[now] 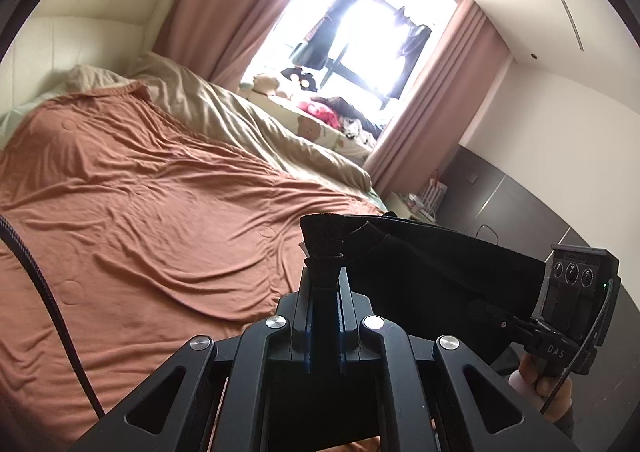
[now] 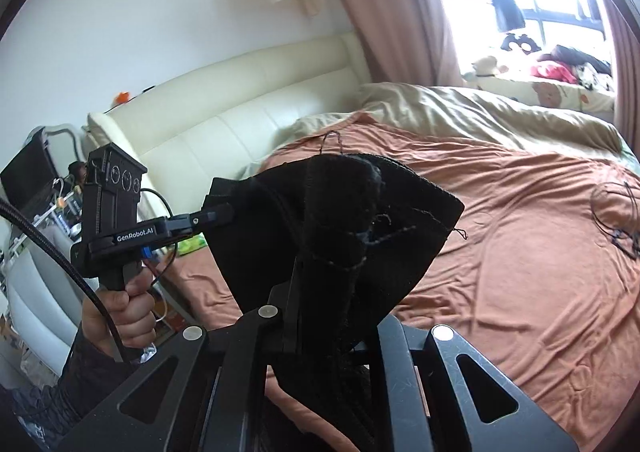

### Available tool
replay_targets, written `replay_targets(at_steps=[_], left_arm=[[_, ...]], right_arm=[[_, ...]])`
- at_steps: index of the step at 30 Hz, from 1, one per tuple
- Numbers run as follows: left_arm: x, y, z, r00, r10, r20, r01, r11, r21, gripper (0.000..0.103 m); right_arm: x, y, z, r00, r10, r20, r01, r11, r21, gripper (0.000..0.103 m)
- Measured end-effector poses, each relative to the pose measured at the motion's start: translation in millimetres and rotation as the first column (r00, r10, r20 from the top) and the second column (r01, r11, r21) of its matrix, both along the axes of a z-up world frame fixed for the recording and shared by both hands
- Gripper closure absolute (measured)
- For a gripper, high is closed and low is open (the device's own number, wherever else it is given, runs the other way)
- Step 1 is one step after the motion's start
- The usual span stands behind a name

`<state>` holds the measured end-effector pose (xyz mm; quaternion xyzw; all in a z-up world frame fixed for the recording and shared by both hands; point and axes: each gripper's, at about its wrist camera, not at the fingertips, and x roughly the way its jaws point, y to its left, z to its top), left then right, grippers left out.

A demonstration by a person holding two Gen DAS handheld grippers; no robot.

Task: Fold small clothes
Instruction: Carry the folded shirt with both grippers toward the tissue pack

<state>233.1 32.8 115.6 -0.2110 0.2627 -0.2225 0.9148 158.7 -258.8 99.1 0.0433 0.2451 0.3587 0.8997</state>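
Matt black cloth garment (image 2: 332,220), crumpled bedsheet (image 1: 140,192)

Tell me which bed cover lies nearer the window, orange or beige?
The beige cover, bunched along the bed's far side by the curtains. The orange cover spreads across the near side.

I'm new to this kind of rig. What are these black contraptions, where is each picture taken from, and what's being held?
A person holds two handheld pincer tools, each with a fisheye camera looking along its fingers. The left camera shows the left gripper shut on a small black fabric garment; the right gripper pinches its other end. The right camera shows the same from the other side. The garment hangs above a bed with a rust-orange wrinkled bedsheet and a beige duvet.
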Motion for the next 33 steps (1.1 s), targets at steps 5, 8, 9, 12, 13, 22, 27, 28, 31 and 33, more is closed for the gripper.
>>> replay_targets(at_steps=[5,8,9,12,13,22,27,28,31,33], left_arm=[[-20.8,31.4,6.5,0.999,0.05,0.013,-0.05,0.999,0.003,0.094],[-35.0,51.2,8.5,0.997,0.077,0.016,-0.077,0.997,0.005,0.094],[-39.3,57.0,8.8,0.996,0.084,0.018,-0.084,0.996,0.005,0.094],[-55.6,77.2,9.9,0.993,0.114,0.029,-0.114,0.993,0.016,0.094],[-60.0,83.1,9.8,0.992,0.123,0.03,-0.123,0.992,0.02,0.094],[-80.3,151.9,6.7,0.978,0.205,0.034,-0.206,0.978,0.032,0.094],[-81.9,199.0,5.7,0.966,0.255,0.042,-0.257,0.965,0.05,0.094],[-81.5,207.9,6.6,0.963,0.267,0.046,-0.269,0.961,0.057,0.094],[-80.0,235.5,10.2,0.954,0.295,0.057,-0.298,0.952,0.065,0.094],[-77.8,254.3,13.1,0.946,0.318,0.071,-0.323,0.943,0.08,0.094]], right_arm=[[-6.2,22.3,2.1,0.999,0.047,0.014,-0.047,0.999,-0.002,0.097],[-5.3,36.8,2.8,0.997,0.073,0.022,-0.073,0.997,-0.004,0.097],[4.2,43.7,3.8,0.997,0.076,0.023,-0.076,0.997,-0.004,0.097],[2.9,57.2,3.7,0.994,0.1,0.032,-0.1,0.995,-0.004,0.097],[0.1,62.0,3.1,0.993,0.113,0.036,-0.113,0.994,-0.004,0.097],[16.8,108.4,-4.1,0.978,0.206,0.031,-0.205,0.979,-0.013,0.097],[35.3,139.9,-5.7,0.965,0.261,0.022,-0.261,0.965,-0.021,0.097],[40.0,148.4,-5.6,0.961,0.275,0.022,-0.275,0.961,-0.024,0.097],[51.0,169.4,-5.7,0.953,0.302,0.027,-0.302,0.953,-0.026,0.097],[59.3,184.1,-7.0,0.947,0.321,0.027,-0.321,0.947,-0.024,0.097]])
